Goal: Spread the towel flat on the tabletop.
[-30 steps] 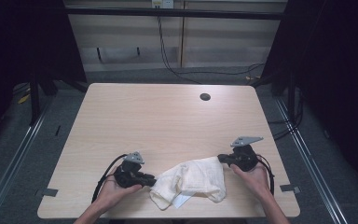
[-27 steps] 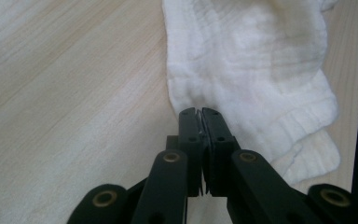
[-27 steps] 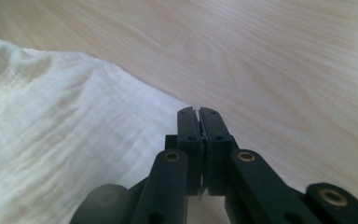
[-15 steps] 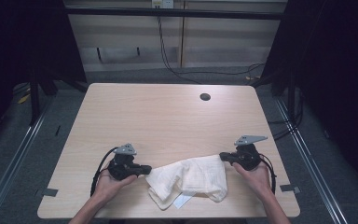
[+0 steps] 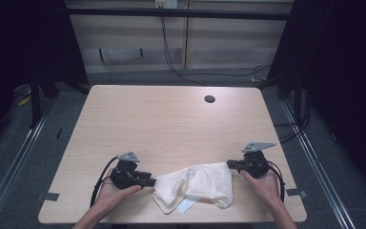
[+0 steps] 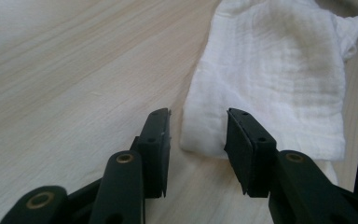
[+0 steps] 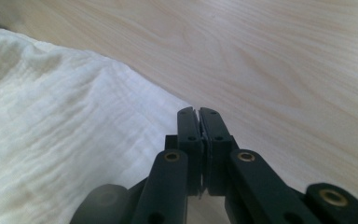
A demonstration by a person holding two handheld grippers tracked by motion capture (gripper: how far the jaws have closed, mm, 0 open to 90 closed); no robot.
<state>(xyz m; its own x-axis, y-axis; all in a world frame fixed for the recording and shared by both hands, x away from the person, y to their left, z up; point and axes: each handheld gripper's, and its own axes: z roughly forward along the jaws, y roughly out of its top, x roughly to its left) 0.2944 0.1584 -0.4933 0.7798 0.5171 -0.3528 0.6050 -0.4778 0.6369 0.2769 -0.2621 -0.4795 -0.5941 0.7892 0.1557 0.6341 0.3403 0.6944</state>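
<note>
A white cloth (image 5: 195, 185) is shown lying crumpled on the near part of a light wooden desk (image 5: 171, 124), between the two hand-held grippers and close to the desk's front edge. In the high view the left gripper (image 5: 148, 182) is seen at the cloth's left end, held in the person's left hand (image 5: 110, 191), and the right gripper (image 5: 229, 165) at the cloth's upper right corner, held in the right hand (image 5: 263, 182). In the left gripper view the jaws are seen parted, having just been opening, with a clear gap between the pads; the cloth's near edge (image 6: 205, 149) lies just beyond and between the tips, flat on the desk, and is not pressed by either pad. The cloth (image 6: 270, 79) is seen there as a folded, gauze-like piece with a faint yellowish stain near its middle. In the right gripper view the jaws are seen clenched, pad against pad, with a thin edge of the cloth (image 7: 74, 140) apparently pinched between them; the fabric spreads away to the left of the jaws over the desk (image 7: 284, 60). A small white tag (image 5: 187, 205) is seen protruding from beneath the cloth's front edge. A dark round grommet (image 5: 209, 99) is set in the far part of the desk, well apart from the cloth. A cable (image 5: 100, 179) trails from the left gripper.
</note>
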